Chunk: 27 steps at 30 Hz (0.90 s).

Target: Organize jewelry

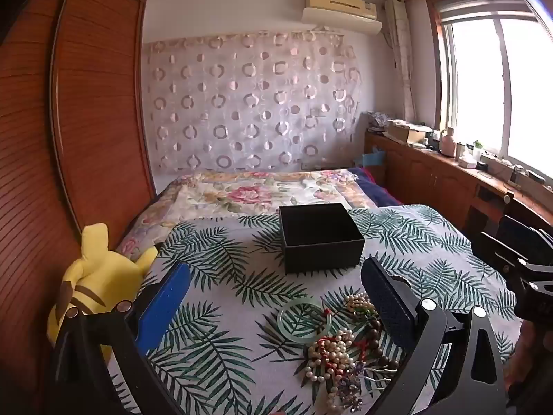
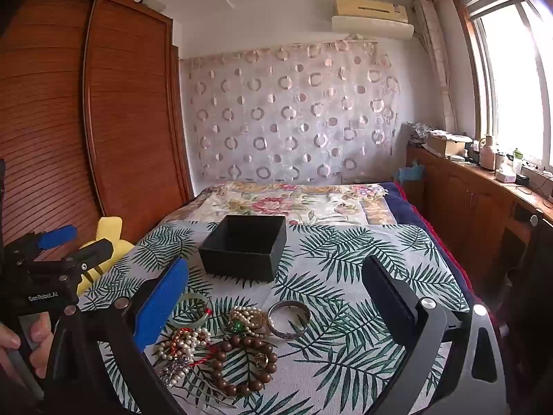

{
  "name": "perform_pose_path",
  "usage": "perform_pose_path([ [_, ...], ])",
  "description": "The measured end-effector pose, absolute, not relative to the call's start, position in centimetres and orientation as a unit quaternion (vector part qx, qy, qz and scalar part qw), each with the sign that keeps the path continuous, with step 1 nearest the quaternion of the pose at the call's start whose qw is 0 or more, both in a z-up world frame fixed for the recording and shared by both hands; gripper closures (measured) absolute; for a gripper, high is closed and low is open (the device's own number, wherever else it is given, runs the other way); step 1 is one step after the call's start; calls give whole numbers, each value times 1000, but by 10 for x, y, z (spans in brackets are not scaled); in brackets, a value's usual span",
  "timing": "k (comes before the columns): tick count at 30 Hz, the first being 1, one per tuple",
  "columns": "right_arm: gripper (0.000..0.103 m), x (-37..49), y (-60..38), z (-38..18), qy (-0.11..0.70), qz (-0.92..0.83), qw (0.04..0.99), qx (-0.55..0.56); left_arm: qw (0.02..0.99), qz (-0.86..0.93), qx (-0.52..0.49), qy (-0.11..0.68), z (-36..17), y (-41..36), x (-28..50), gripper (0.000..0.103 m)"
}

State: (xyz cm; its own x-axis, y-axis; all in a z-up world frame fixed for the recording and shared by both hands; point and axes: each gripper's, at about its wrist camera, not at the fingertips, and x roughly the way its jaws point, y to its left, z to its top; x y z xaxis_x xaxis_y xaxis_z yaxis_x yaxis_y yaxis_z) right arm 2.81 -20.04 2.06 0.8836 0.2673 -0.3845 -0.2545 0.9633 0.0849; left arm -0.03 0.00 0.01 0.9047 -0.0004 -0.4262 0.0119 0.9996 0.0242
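Lying on the leaf-print cloth (image 2: 345, 263) are one green jade bangle (image 1: 304, 319), one metal bangle (image 2: 289, 319), one brown wooden bead bracelet (image 2: 242, 363) and tangled pearl strands (image 2: 185, 344), all just before one open black box (image 2: 245, 247). "GenRobot.AI" marks the left gripper (image 2: 74, 240). Both it and the right gripper (image 2: 274, 294) hover level, fingers spread, holding nothing.

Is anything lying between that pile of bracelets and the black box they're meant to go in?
Nothing visible. Only bare leaf-print cloth separates the jewelry pile from the open black box, which has no lid on. Both grippers, left and right, hang open above the pile, holding nothing.
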Motion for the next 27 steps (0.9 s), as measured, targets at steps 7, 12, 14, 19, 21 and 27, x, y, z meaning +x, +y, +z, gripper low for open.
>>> perform_pose_path([
  [7,2,29,-200,20,204,134,970,16,976,-3,14,219,0,-1,1,7],
  [12,2,29,-200,19,204,135,970,16,977,-5,13,212,0,3,-3,7],
  [14,2,29,-200,19,205,135,969,17,978,-7,12,209,0,3,-4,7],
  [19,2,29,-200,20,204,134,969,17,979,-8,10,204,7,0,-6,7],
  [21,2,28,-200,20,204,135,969,17,979,-9,9,203,7,0,-6,7],
  [27,2,28,-200,20,204,135,969,17,979,-9,9,203,8,0,-6,7],
])
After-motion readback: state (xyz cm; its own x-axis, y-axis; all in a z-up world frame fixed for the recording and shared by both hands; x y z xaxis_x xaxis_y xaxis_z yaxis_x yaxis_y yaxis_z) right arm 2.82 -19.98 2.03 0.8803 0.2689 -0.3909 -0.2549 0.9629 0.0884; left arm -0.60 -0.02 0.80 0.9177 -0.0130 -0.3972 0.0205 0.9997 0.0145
